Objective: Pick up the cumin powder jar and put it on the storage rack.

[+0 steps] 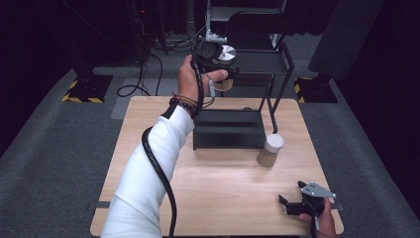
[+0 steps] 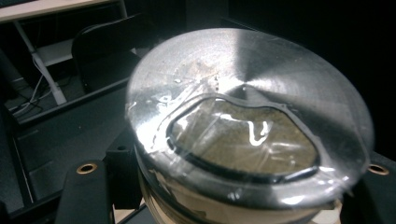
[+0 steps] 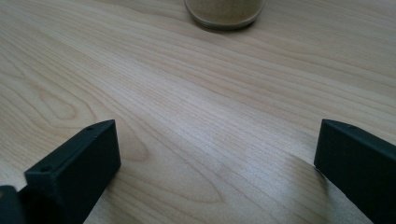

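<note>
The left gripper pinches a jar with a round metal lid, held up in the air beyond the far edge of the wooden table, above and behind the black box. In the left gripper view the lid carries a taped clear window over brownish powder. The right gripper rests near the table's front edge, well apart from the box, its jaws spread and empty. The risk, as I judge it: the smooth jar could slip or tilt in the pinch and fall, spilling its contents. Count: two jars, one held, one standing just right of the box; one box; two grippers.
</note>
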`<state>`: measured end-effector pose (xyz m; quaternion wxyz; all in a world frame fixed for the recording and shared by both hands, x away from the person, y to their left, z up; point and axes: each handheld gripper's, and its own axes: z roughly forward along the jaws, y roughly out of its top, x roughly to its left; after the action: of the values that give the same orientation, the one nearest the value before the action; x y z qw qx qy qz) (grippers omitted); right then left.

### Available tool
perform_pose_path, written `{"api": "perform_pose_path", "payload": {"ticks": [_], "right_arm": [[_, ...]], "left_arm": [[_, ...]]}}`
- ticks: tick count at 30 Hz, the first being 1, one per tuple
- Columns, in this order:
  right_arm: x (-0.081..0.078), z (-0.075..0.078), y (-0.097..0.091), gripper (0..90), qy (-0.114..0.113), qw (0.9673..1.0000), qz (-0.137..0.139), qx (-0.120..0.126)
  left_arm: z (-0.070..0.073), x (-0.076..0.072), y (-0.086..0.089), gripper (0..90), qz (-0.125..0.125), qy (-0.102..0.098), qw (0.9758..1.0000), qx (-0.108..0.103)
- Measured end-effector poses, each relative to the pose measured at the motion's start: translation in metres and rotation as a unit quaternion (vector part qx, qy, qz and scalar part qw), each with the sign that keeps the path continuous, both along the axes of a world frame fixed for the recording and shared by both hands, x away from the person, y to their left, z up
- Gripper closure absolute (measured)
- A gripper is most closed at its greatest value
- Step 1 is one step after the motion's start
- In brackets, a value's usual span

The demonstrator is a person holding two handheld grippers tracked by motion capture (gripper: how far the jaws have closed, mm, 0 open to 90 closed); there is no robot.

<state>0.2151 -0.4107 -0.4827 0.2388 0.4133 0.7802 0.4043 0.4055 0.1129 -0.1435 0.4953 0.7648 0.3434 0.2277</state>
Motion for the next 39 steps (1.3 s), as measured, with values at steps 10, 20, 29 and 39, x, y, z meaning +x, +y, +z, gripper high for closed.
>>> {"api": "perform_pose_path", "payload": {"ticks": [10,20,29,39], "right_arm": [[0.000,0.000,0.000,0.0,0.000,1.0000,0.000,0.000],[-0.002,0.000,0.001,0.0,-0.003,1.0000,-0.003,-0.002],[-0.002,-0.001,0.002,0.0,-0.004,1.0000,-0.004,-0.003],[-0.003,-0.001,0.002,0.0,-0.005,1.0000,-0.004,-0.003]], "left_arm": [[0.011,0.013,-0.009,31.4,0.005,-0.003,0.9999,0.010],[0.011,0.035,-0.017,31.5,0.010,-0.008,0.9999,0.001],[0.011,0.051,-0.022,31.4,0.014,-0.019,0.9997,-0.002],[0.016,0.067,-0.030,31.4,0.015,-0.016,0.9997,0.010]]}}
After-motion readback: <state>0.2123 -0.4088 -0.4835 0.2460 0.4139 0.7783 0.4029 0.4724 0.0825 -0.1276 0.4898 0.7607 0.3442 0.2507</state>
